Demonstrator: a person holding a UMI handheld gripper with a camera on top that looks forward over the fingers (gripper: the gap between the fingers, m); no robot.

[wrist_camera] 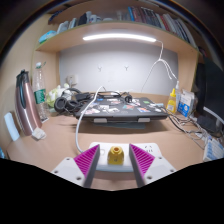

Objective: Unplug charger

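Yellow plug between magenta-padded fingers — laptop beyond

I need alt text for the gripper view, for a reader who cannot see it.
The open claw hovers over a wooden desk, a small yellow part between its fingers. Beyond them a dark laptop sits among white cables, under a lit shelf.

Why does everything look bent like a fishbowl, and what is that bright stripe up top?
In the gripper view, the wide-angle lens curves the wooden desk and the shelf; the bright stripe is a long white strip lamp under the shelf, glaring strongly; the nearby tool, open with a small yellow object between its fingers, looks soft.
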